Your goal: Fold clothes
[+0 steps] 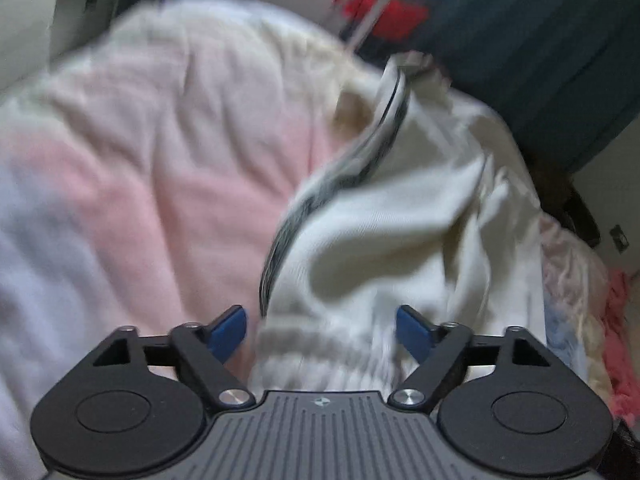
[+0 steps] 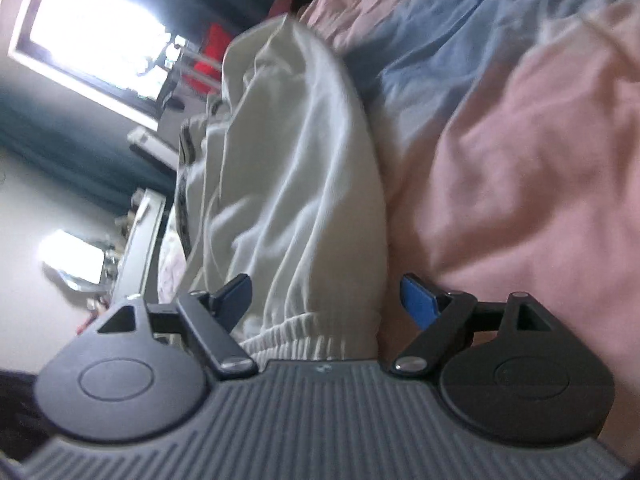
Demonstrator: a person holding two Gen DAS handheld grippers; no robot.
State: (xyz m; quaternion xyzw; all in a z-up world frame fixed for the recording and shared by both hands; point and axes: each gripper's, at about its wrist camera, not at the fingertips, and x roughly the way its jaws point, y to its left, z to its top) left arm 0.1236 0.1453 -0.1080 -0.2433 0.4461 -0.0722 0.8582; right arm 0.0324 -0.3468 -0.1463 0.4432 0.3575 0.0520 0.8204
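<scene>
I'm seeing both grippers, left [image 1: 321, 334] and right [image 2: 326, 299], sitting spread, pinching nothing, straddling cream trousers [image 1: 384, 232] lying on pink bedding [image 1: 168, 168].

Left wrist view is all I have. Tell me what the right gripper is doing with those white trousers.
Observer: The right gripper is open, its blue pads either side of the white trousers' ribbed cuff without pressing it.
Operator: Give me the bedding colours on that side.
Observer: A blue patch shows among the pink bedding beyond the trousers; your view shows mostly pink.
Operator: Report anything bright behind.
Observer: A bright window sits upper left in the right wrist view, between dark teal curtains.
</scene>
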